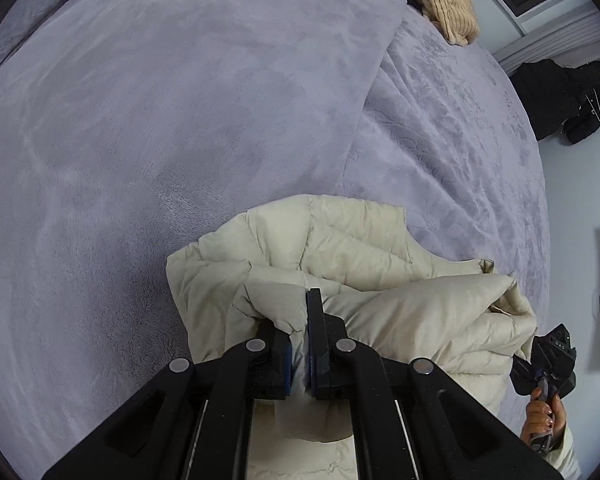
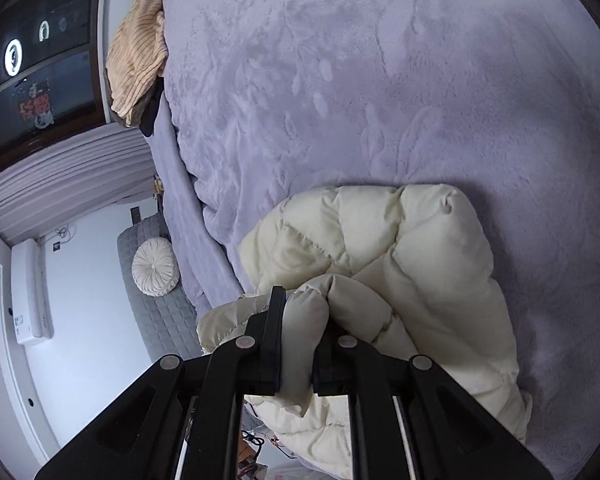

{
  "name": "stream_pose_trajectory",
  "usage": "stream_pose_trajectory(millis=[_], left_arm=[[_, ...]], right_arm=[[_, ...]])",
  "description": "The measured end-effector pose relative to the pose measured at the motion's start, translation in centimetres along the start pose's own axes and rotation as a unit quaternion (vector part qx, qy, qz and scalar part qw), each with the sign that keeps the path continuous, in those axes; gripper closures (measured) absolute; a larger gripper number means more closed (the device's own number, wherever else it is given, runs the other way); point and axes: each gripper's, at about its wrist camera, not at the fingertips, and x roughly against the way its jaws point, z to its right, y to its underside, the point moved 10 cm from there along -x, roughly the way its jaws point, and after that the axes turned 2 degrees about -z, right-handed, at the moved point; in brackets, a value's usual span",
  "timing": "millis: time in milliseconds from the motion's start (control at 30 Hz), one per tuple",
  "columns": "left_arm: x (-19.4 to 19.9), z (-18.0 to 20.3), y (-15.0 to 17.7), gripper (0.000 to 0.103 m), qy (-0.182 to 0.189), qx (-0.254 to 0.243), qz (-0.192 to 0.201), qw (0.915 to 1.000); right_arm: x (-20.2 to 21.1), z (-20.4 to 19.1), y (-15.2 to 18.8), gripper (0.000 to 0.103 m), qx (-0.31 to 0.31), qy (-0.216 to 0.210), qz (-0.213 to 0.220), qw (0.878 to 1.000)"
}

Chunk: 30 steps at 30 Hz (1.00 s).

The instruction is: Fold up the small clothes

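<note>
Lavender plush blanket [image 1: 140, 140] covers the bed and fills most of both wrist views; cream quilted puffer jacket [image 1: 340, 264] lies bunched on it near the bed edge, partly lifted

Left gripper [image 1: 298, 344]: fingers [image 1: 318, 336] clamped on a thin fold of the jacket, fabric pinched between the blue pads, folds rising just ahead of the tips

Right gripper [image 2: 296, 344]: fingers [image 2: 274, 332] closed on a thicker puffed roll of the jacket, fabric bulging between them; this gripper also shows at the right edge of the left view, with the person's hand [image 1: 544, 412] on its handle

Rest of the jacket is heaped beyond both grippers, resting on the blanket

Farther off: tan ribbed knit garment [image 2: 138, 60] at the bed's far edge. Beside the bed, grey quilted seat with round white cushion [image 2: 154, 272]. Dark clothes [image 1: 560, 100] hang against the wall
</note>
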Motion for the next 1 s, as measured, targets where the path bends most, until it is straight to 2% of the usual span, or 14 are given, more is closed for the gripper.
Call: stream_pose_trajectory(millis=[133,167,200,233,267,300,433,533,700,800,833,933,967,1000], left_arm=[[2.9,0.3,-0.1,0.096,-0.010,-0.014,0.018,0.9997],[3.6,0.6,0.1,0.096,-0.019,-0.030,0.023,0.9991],[4.2,1.1,0.2,0.096,-0.029,-0.050,0.029,0.9979],[4.6,1.7,0.4,0.096,-0.040,-0.069,0.033,0.9963],[4.9,2.2,0.5,0.096,-0.049,-0.084,0.037,0.9945],[5.0,2.7,0.7,0.096,-0.054,-0.098,0.040,0.9930],[3.8,2.8,1.1,0.096,-0.090,-0.123,0.018,0.9881],[3.9,2.2,1.5,0.096,-0.092,-0.121,0.015,0.9883],[4.3,2.0,2.5,0.096,-0.116,-0.148,0.014,0.9821],[4.9,2.2,2.6,0.094,-0.085,-0.129,0.008,0.9880],[5.1,2.1,2.5,0.085,-0.066,-0.114,0.004,0.9912],[5.2,1.6,2.5,0.044,-0.035,-0.078,-0.001,0.9963],[5.3,1.3,2.3,0.005,-0.047,-0.076,0.005,0.9960],[5.5,0.8,2.1,0.001,-0.076,-0.076,0.019,0.9940]], right_arm=[[-0.5,-1.6,-0.1,0.090,0.021,0.000,-0.007,1.000],[-0.2,-2.2,0.0,0.082,0.031,0.003,-0.006,0.999],[0.1,-2.8,0.0,0.063,0.044,0.008,-0.002,0.999],[0.5,-3.6,0.1,0.049,0.058,0.007,0.004,0.998],[0.9,-4.5,0.2,0.024,0.074,0.007,0.010,0.997],[1.3,-5.3,0.3,0.020,0.089,0.010,0.014,0.996],[1.4,-5.4,0.7,0.020,0.110,0.041,0.007,0.993],[1.6,-5.1,1.1,0.020,0.101,0.031,0.009,0.994],[1.6,-4.0,1.3,0.020,0.102,0.046,0.010,0.994],[1.6,-3.9,1.2,0.020,0.098,0.050,0.017,0.994],[1.7,-3.9,1.3,0.020,0.098,0.053,0.018,0.994],[1.7,-4.4,1.7,0.020,0.107,0.053,0.017,0.993],[1.7,-4.7,1.9,0.020,0.112,0.052,0.015,0.992],[1.8,-5.0,2.2,0.020,0.118,0.054,0.015,0.991]])
